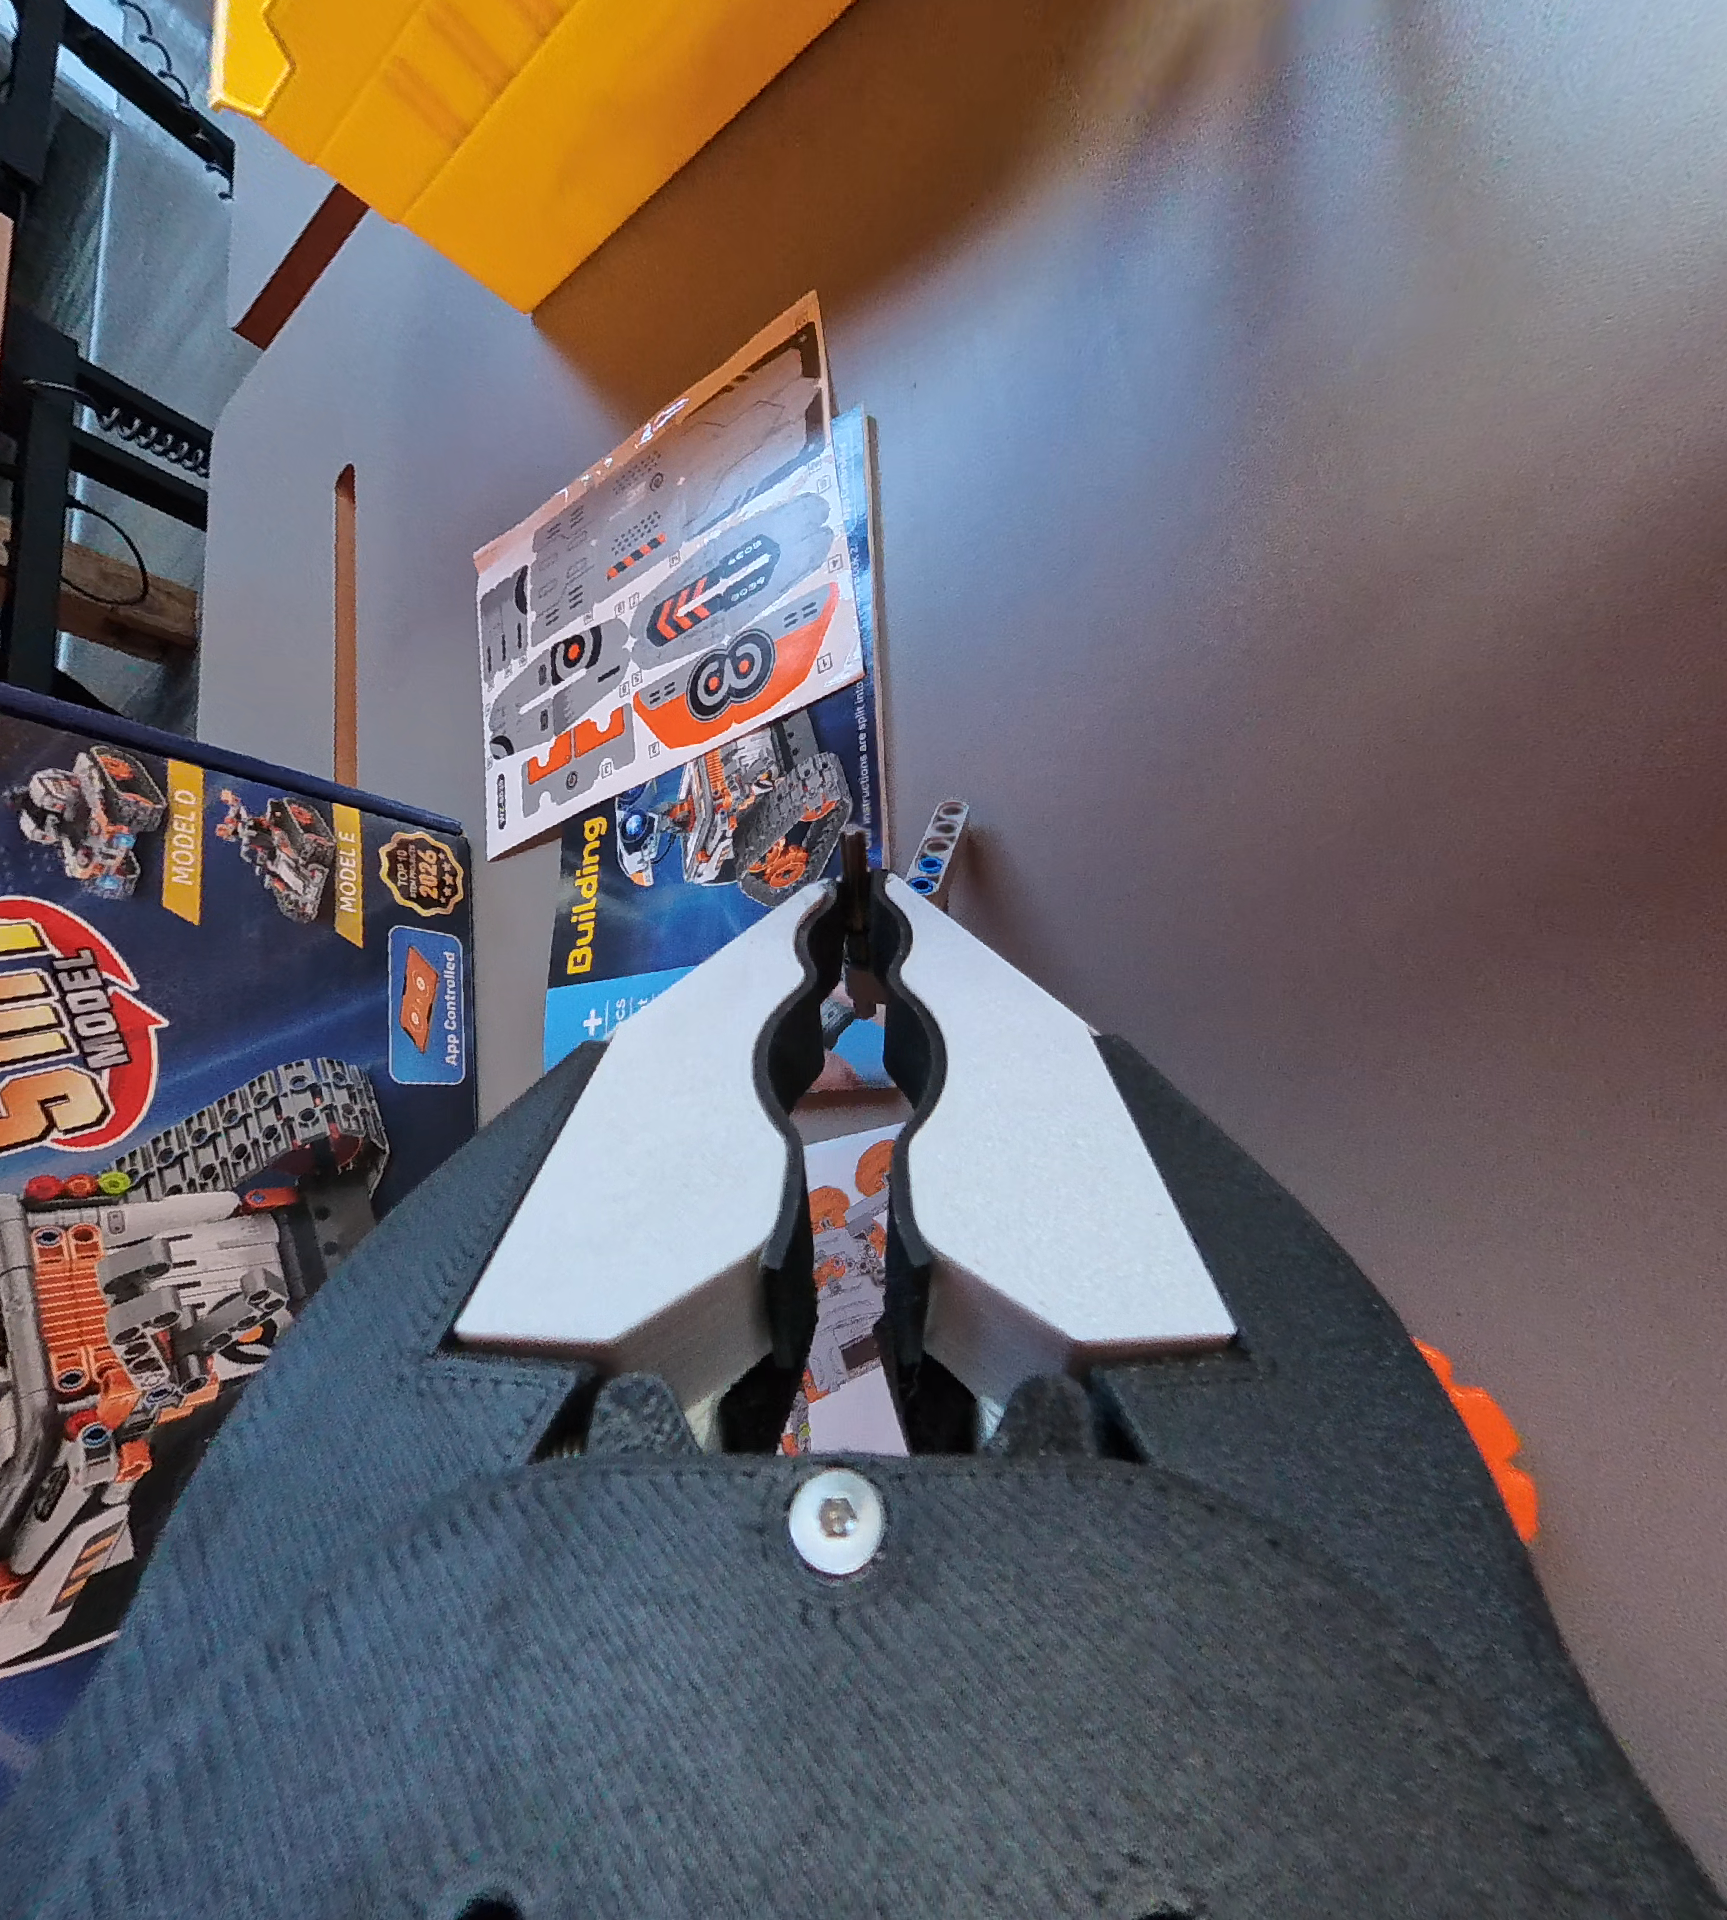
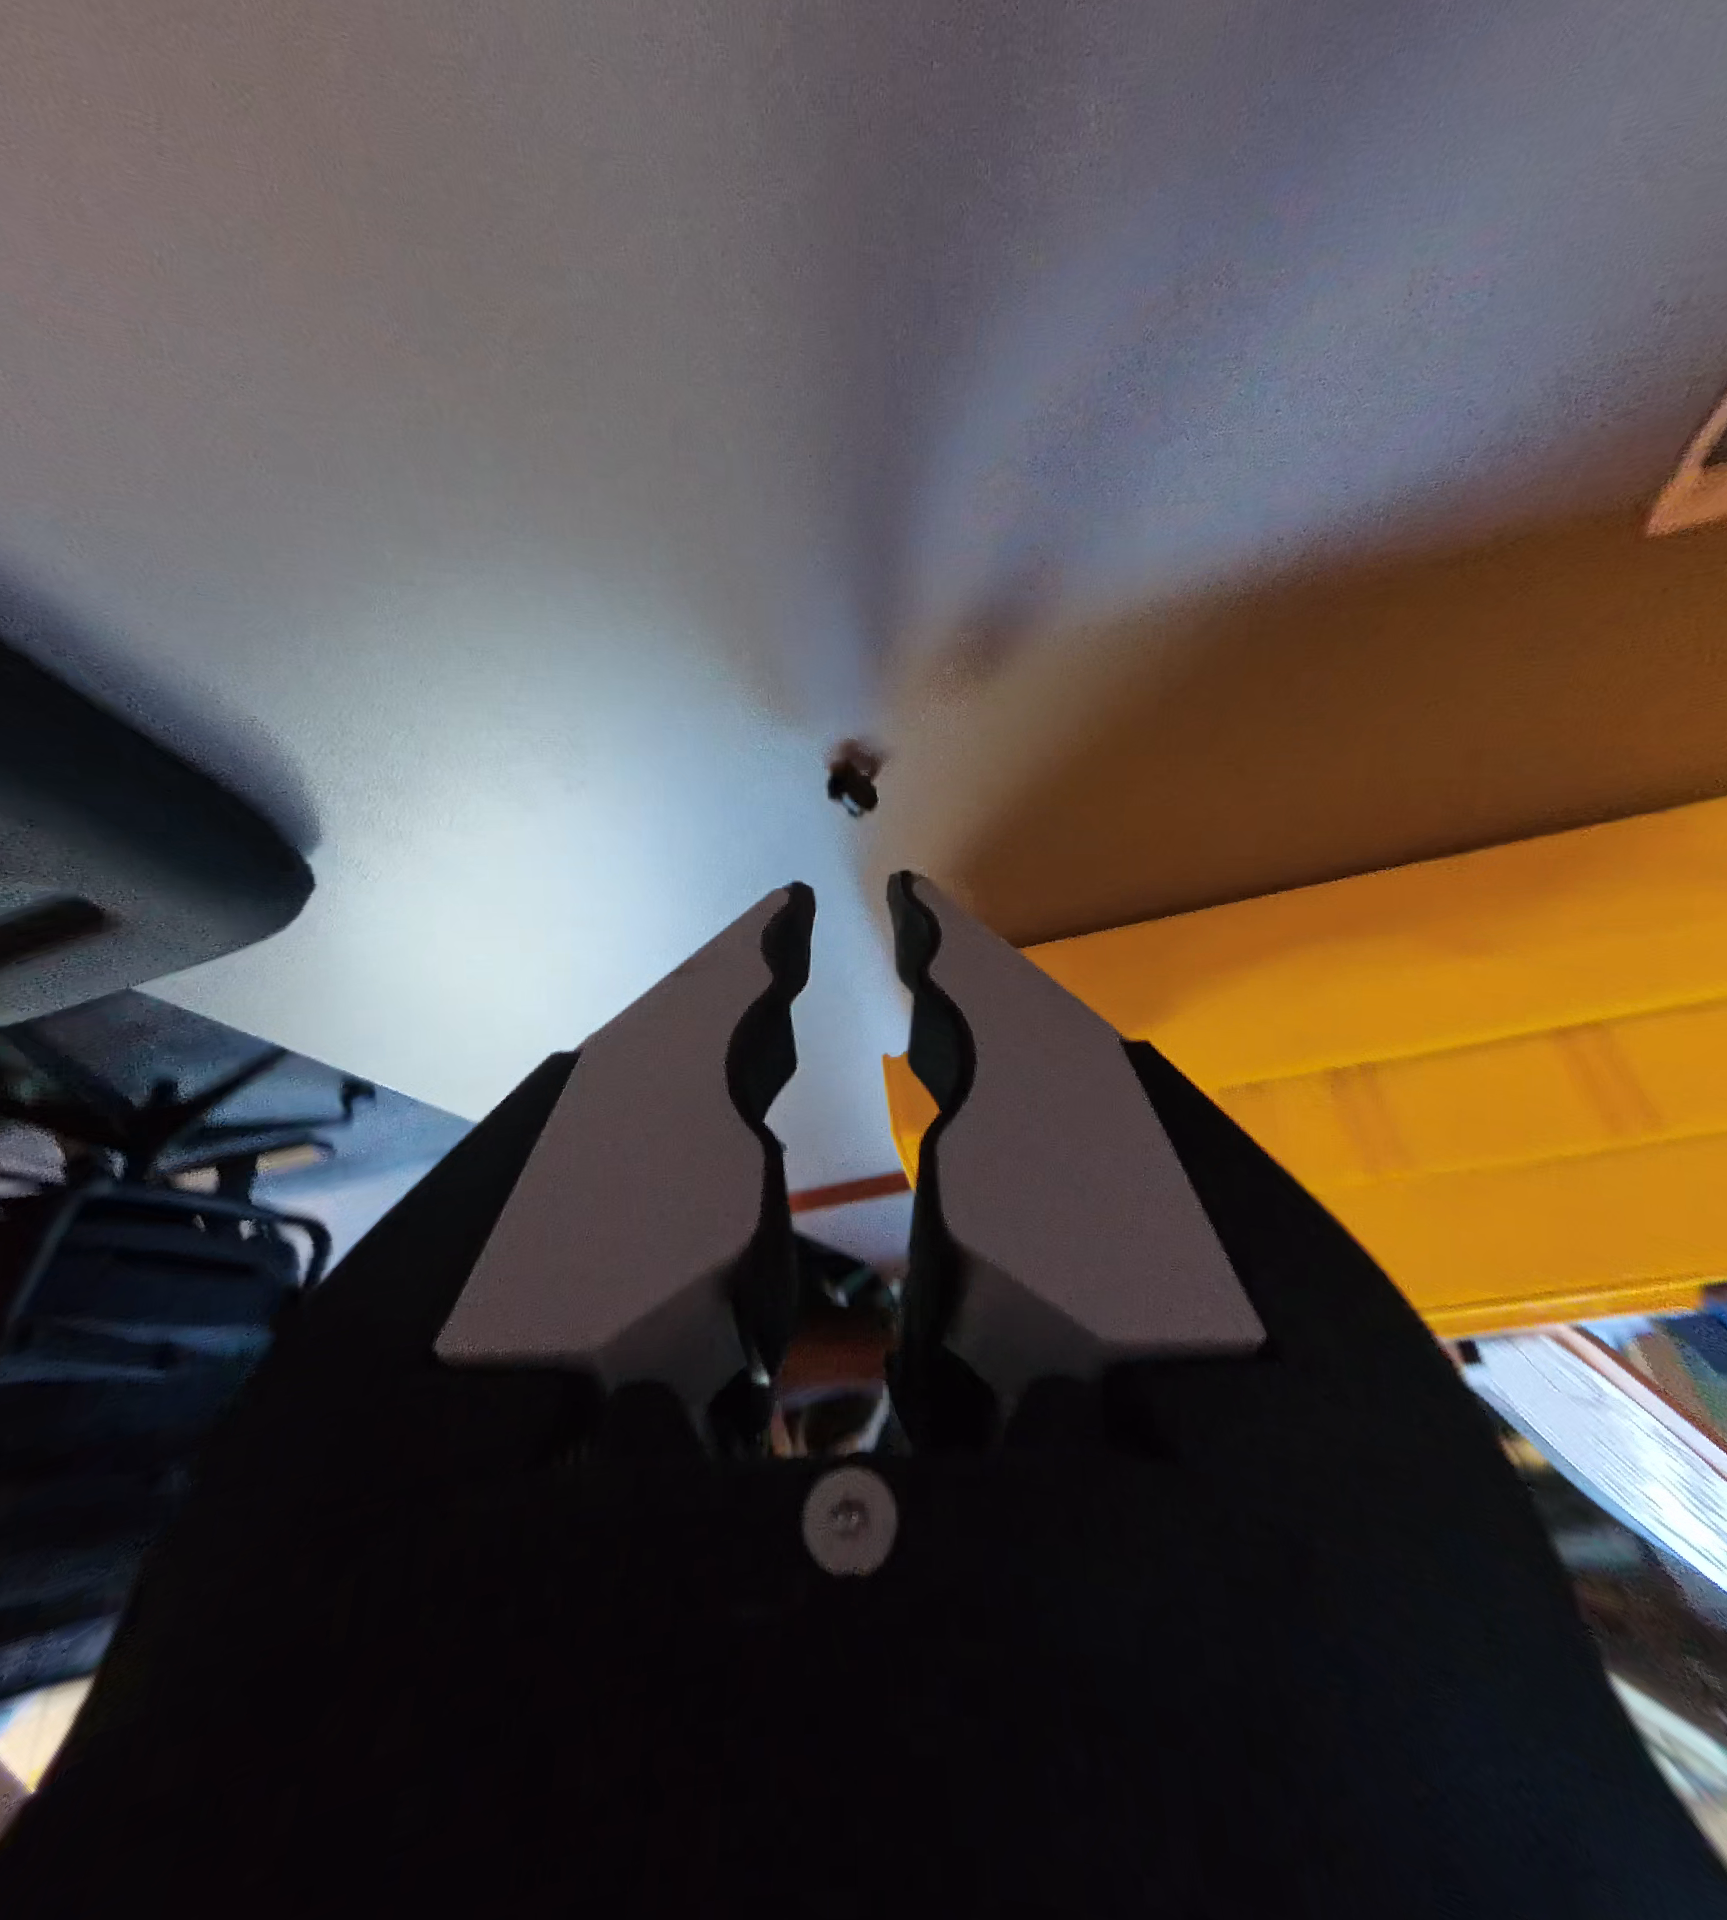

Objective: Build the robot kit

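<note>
My left gripper (image 1: pixel 857 899) is shut on a thin black pin (image 1: pixel 857 914) that stands up between its tips, just above a blue instruction booklet (image 1: pixel 630 935) on the grey table. A grey beam with blue pegs (image 1: pixel 937 847) lies just right of the tips. My right gripper (image 2: pixel 851 896) is open a little and empty, its tips a short way from a small black piece (image 2: pixel 854 781) lying on the grey table (image 2: pixel 526 416). The right wrist view is blurred.
A sticker sheet (image 1: pixel 672 623) lies on the booklet. A blue toy set box (image 1: pixel 142 1091) stands at the left. A yellow bin (image 1: pixel 526 114) is at the table's far edge and also fills the right of the right wrist view (image 2: pixel 1461 1091). An orange gear (image 1: pixel 1482 1444) peeks out at the right. The grippers' ends are close to 25 centimetres from one another.
</note>
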### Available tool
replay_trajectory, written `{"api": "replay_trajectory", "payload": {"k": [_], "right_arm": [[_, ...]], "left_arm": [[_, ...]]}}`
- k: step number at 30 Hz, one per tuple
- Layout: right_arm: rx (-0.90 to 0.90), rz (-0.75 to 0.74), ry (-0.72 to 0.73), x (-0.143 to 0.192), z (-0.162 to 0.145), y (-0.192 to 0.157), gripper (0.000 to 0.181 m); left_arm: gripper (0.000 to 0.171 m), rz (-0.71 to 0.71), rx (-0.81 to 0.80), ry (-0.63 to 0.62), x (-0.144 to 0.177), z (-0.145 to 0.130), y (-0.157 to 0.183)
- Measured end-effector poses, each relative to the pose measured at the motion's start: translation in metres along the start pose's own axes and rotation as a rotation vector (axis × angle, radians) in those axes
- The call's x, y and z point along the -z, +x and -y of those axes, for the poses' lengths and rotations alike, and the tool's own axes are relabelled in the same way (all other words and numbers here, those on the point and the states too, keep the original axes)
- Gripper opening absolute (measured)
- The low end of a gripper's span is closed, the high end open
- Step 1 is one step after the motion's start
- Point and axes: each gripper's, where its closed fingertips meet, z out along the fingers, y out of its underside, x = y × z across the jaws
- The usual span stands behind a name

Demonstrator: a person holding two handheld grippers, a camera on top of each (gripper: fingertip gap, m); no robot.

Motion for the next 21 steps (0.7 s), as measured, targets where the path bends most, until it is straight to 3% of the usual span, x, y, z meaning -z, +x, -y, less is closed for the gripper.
{"api": "replay_trajectory", "payload": {"k": [6, 9, 15, 21], "right_arm": [[-0.085, 0.057, 0.476, 0.002, -0.003, -0.004, 0.011], [-0.042, -0.065, 0.627, 0.004, 0.001, 0.0, 0.01], [0.01, -0.091, 0.678, -0.006, 0.01, 0.001, 0.019], [0.03, -0.078, 0.714, -0.006, 0.014, 0.003, 0.015]], "left_arm": [[0.001, -0.002, 0.005, 0.007, 0.0, 0.001, -0.001], [0.001, -0.005, 0.0, 0.005, -0.002, 0.001, 0.001], [0.001, -0.002, -0.002, -0.002, -0.002, 0.0, 0.001], [0.001, 0.002, 0.0, -0.007, -0.002, -0.001, 0.0]]}}
